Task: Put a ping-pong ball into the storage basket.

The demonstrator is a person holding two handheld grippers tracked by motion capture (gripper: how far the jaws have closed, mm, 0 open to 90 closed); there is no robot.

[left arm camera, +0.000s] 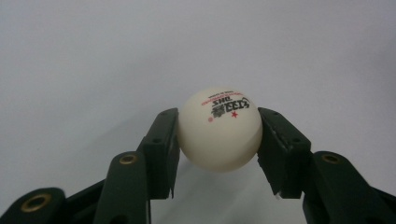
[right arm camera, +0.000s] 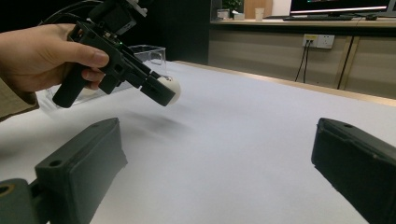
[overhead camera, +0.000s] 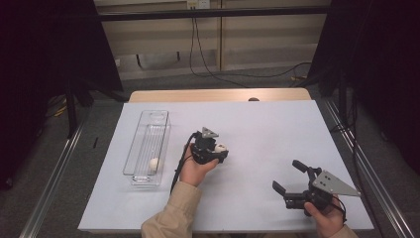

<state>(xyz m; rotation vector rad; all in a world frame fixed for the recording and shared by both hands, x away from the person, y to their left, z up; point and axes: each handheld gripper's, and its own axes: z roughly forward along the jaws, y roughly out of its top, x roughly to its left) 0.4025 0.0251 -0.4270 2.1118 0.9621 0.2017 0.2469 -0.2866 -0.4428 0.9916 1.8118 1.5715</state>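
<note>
My high view sits above my side of the bench [overhead camera: 257,124] and looks forward and down, far enough back to take in the whole white top, the floor around it and the wall behind. My left gripper view rides on the left gripper [overhead camera: 221,150] and looks along its jaws at very close range, down onto bare bench top with the ball [left arm camera: 219,129] large in the middle. My right gripper view rides on the right gripper [overhead camera: 288,177], low over the bench, facing across it toward the far wall. It shares the left gripper [right arm camera: 166,91], its ball [right arm camera: 171,87] and the clear box [right arm camera: 148,51] with the high view.
</note>
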